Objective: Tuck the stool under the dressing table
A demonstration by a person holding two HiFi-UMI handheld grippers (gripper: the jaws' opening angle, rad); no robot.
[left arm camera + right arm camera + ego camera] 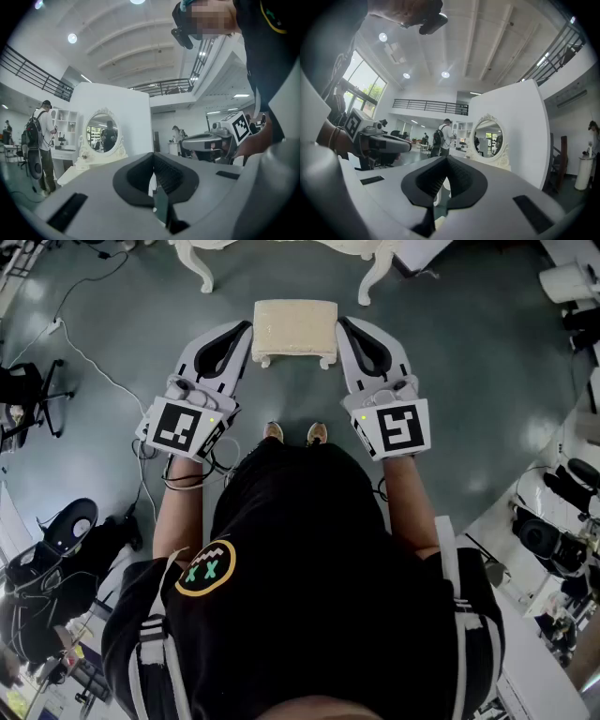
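A person (309,559) stands with both arms reaching forward and down. The left gripper (244,332) and right gripper (345,326) each have their jaws closed together on nothing. The cream stool (295,327) sits on the floor (450,362) between the two gripper tips, just beside each. The dressing table (199,266) legs stand just beyond.
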